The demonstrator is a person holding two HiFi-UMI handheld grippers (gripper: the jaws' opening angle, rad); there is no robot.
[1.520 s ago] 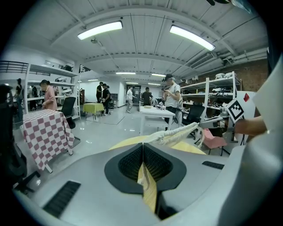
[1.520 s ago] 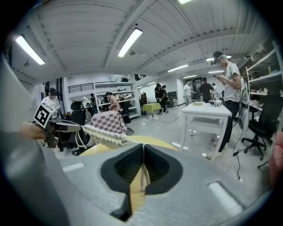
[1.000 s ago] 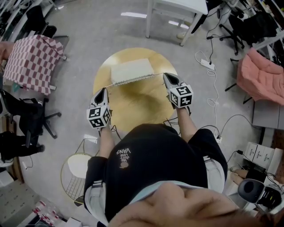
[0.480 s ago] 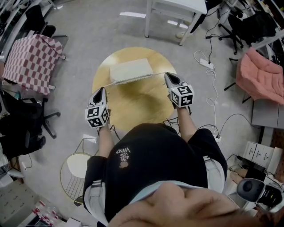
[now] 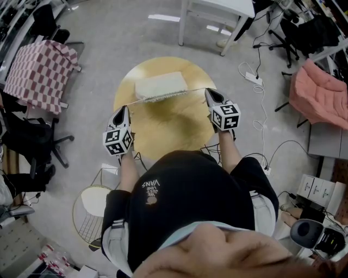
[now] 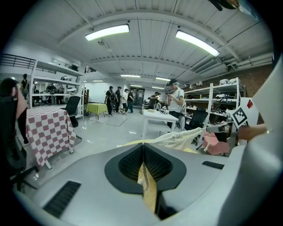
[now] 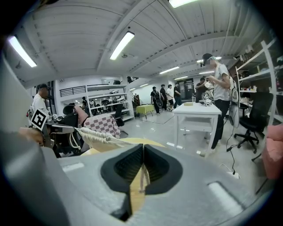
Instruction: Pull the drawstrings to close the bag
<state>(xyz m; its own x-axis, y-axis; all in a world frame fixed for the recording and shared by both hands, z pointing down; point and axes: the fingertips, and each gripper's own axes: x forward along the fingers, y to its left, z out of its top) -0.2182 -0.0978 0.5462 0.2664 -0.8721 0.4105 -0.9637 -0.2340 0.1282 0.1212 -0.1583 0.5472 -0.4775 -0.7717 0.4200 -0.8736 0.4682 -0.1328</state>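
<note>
A cream drawstring bag (image 5: 159,86) lies on the far half of a round wooden table (image 5: 168,130). Its mouth edge is bunched along a taut line between my two grippers. The left drawstring (image 5: 133,103) runs to my left gripper (image 5: 124,111), which is shut on it; in the left gripper view the cord (image 6: 146,176) sits pinched between the closed jaws. The right drawstring (image 5: 197,90) runs to my right gripper (image 5: 211,93), also shut, with the cord (image 7: 142,174) clamped between its pads. The gathered bag (image 6: 177,137) (image 7: 101,139) shows in both gripper views.
A white table (image 5: 217,8) stands behind the round one. A checked-cloth table (image 5: 38,68) and a black office chair (image 5: 32,141) are at the left. A pink chair (image 5: 318,98) and floor cables (image 5: 261,103) are at the right, a wire stool (image 5: 92,209) at the near left.
My right gripper has edged slightly outward to the right with its cord. The left gripper holds its place, and the strings stay taut.
</note>
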